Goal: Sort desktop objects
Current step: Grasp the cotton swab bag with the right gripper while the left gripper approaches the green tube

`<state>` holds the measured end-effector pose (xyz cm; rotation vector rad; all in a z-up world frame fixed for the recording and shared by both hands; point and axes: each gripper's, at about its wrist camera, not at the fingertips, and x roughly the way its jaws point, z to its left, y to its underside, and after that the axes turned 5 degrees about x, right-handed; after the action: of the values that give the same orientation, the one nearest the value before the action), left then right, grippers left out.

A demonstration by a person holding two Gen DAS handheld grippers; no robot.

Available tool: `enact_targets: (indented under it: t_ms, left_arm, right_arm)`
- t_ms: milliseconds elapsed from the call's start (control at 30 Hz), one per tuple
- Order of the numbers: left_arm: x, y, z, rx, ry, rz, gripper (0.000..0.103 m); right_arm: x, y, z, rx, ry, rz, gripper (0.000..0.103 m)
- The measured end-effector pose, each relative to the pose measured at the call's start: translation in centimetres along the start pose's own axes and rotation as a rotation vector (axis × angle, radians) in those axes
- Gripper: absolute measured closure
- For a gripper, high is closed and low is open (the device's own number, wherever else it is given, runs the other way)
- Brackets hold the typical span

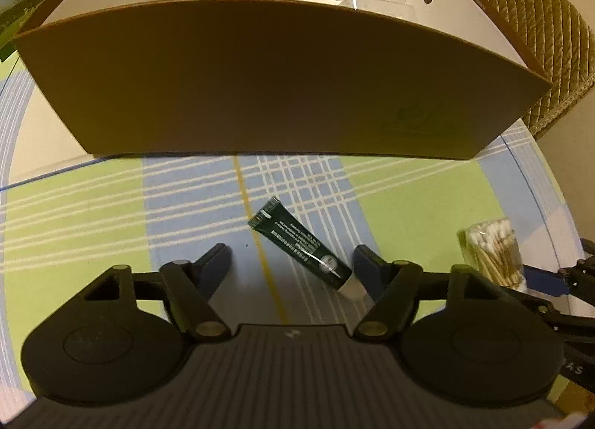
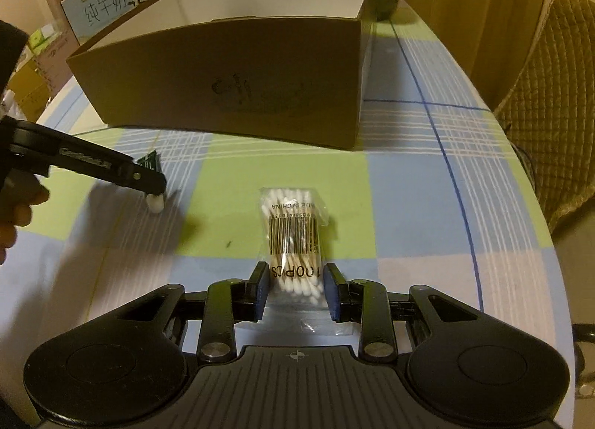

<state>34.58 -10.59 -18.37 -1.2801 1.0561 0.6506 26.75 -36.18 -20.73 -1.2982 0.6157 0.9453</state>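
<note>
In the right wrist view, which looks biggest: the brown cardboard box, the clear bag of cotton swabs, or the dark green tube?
1. Brown cardboard box.
2. Clear bag of cotton swabs, though it lies nearer the camera.
3. Dark green tube, mostly hidden behind the left gripper, so unsure.

Forward passage along the bench point(image 2: 401, 183) is being blocked by the tall front wall of the brown cardboard box point(image 1: 282, 79), whose open top is being left free from above. A strip of bare checked cloth is lying open between the box and the dark tube point(image 1: 303, 248), which is lying flat between the widely parted jaws of the left gripper point(image 1: 293, 265). The bag of cotton swabs point(image 2: 293, 239) is lying between the parted jaws of the right gripper point(image 2: 295, 289), with open cloth to its right as far as the bench edge.
</note>
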Motion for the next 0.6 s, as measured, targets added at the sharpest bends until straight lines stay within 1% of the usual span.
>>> enact_targets:
  t_ms: [33, 67, 100, 167, 233, 367, 400, 433, 533, 600]
  left_arm:
    - [0.1, -0.1, 0.1, 0.016, -0.006, -0.002, 0.04]
    - [-0.1, 0.0, 0.2, 0.031, -0.007, -0.006, 0.049]
    - [-0.2, 0.1, 0.5, 0.038, 0.001, -0.009, 0.053]
    - [-0.4, 0.5, 1.4, 0.043, 0.015, -0.013, 0.065]
    - [-0.7, 0.7, 2.1, 0.048, 0.011, -0.008, 0.071]
    - [-0.8, 0.6, 2.4, 0.074, 0.017, 0.0, 0.071]
    - [-0.8, 0.5, 2.3, 0.088, 0.021, -0.002, 0.071]
    - [-0.8, 0.4, 2.0, 0.112, 0.018, -0.007, 0.071]
    - [-1.0, 0.0, 1.0, 0.217, 0.0, -0.023, 0.066]
    - [-1.2, 0.0, 0.7, 0.276, -0.008, -0.022, 0.062]
  right_arm:
    - [-0.1, 0.0, -0.1, -0.001, -0.002, -0.001, 0.075]
    - [-0.1, 0.1, -0.2, 0.001, -0.005, -0.001, 0.075]
    - [-0.2, 0.0, -0.3, 0.005, -0.009, 0.0, 0.075]
    - [-0.3, 0.0, -0.6, 0.012, -0.015, 0.003, 0.075]
    - [-0.2, -0.1, -0.4, 0.008, -0.014, 0.002, 0.075]
    - [0.1, -0.3, -0.2, 0.005, -0.016, 0.001, 0.073]
    - [0.2, -0.5, -0.1, 0.005, -0.018, 0.001, 0.071]
    - [0.3, -0.6, -0.1, 0.003, -0.019, 0.001, 0.067]
    - [0.2, -0.8, 0.0, -0.004, -0.015, -0.008, 0.057]
    - [0.0, -0.7, 0.0, -0.004, -0.015, -0.012, 0.055]
